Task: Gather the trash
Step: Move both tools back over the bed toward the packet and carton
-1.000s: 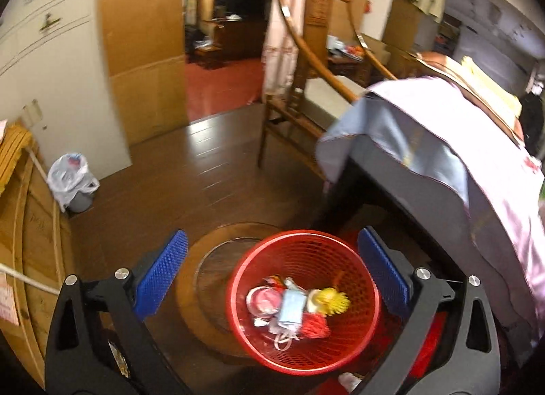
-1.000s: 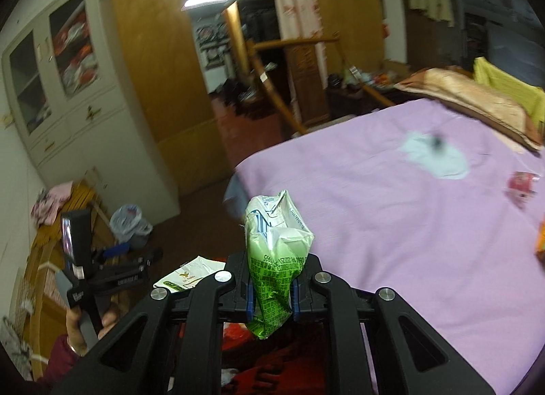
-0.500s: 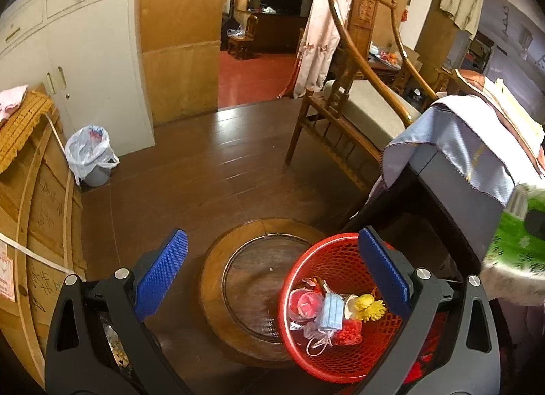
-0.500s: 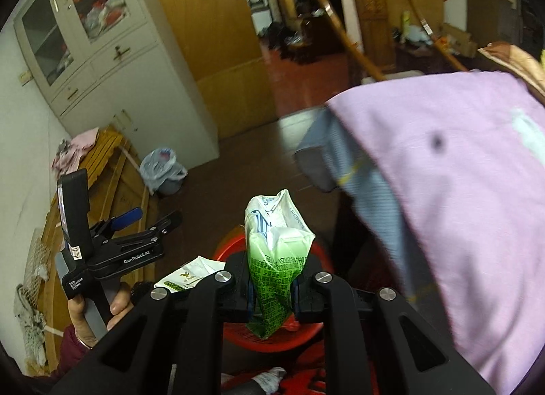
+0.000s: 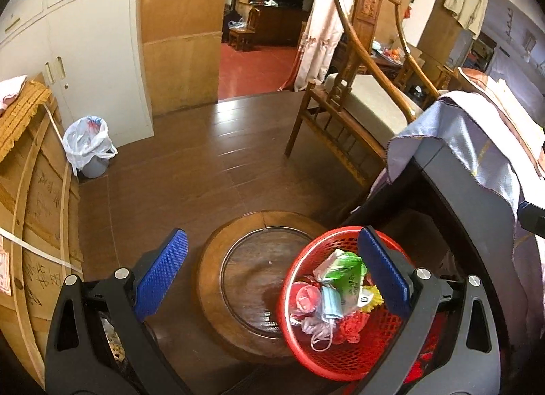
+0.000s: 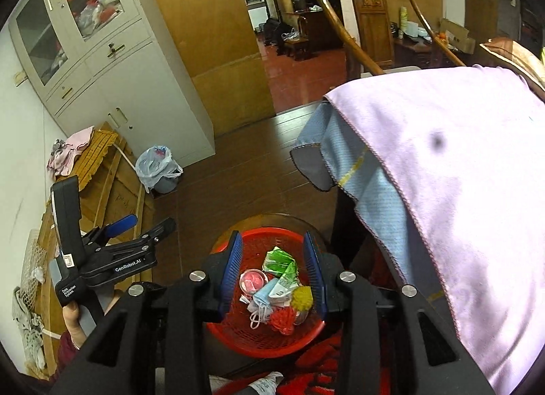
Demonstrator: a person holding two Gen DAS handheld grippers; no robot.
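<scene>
Right gripper hangs over the red basket, jaws opening, nothing between the blue pads. The green wrapper lies inside the basket on top of a blue face mask, beside a pink cup and a yellow pompom. Left gripper is spread wide and holds nothing, tilted down toward the floor. Basket rests at the edge of a round wooden stand, just beside the bed with the pink sheet. A lined bin stands by the white cabinet.
</scene>
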